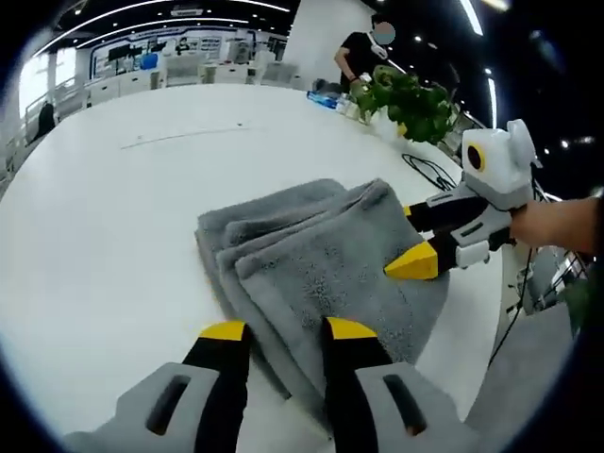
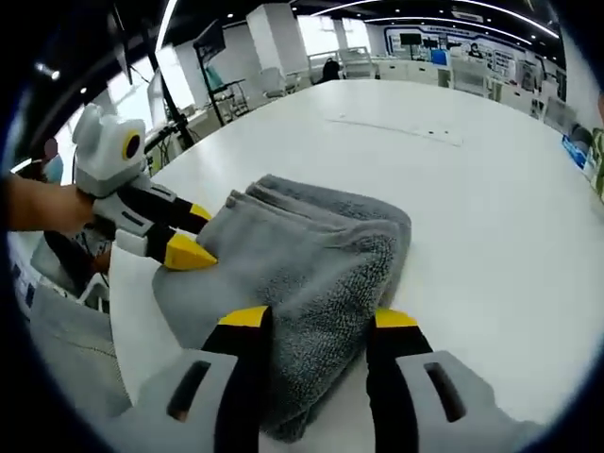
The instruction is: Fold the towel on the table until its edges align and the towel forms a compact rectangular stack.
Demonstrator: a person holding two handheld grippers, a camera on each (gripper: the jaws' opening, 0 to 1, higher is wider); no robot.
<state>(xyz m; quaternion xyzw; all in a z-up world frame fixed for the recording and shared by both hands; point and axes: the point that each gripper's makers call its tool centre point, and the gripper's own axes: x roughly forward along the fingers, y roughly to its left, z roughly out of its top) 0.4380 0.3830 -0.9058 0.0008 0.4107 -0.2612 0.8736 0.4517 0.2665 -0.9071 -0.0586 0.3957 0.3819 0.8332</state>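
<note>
1. The grey towel [image 1: 316,260] lies folded into several layers on the white tabletop [image 1: 113,208], close to the tabletop's near edge, where a person's hand [image 1: 557,225] reaches in.
2. In the left gripper view, the left gripper [image 1: 283,332] rises from the bottom with its yellow-tipped fingers [image 1: 225,332] spread apart. One finger stands over bare tabletop just beside the towel's edge; the other lies over the towel's near corner. The gap between them holds the towel's edge, not pinched.
3. In the same view the right gripper [image 1: 420,247] comes in from the right, held by the hand, with its yellow fingertip touching the towel's upper layer at the side nearest the tabletop edge. Its fingers look close together there, but whether they pinch cloth I cannot tell.
4. In the right gripper view, the right gripper [image 2: 316,321] has its own fingers [image 2: 247,319] parted, with the thick folded edge of the towel [image 2: 302,255] lying between and under them; no clamping shows.
5. In that view the left gripper [image 2: 184,241] enters from the left, its yellow tip resting against the towel's side near the tabletop edge.
6. The towel's stacked folds show as stepped ridges on the side away from the grippers; its edges do not align neatly, and one rounded corner bulges outward.
7. Beyond the far edge of the tabletop stand a green plant [image 1: 411,99] and a person [image 1: 363,52].
</note>
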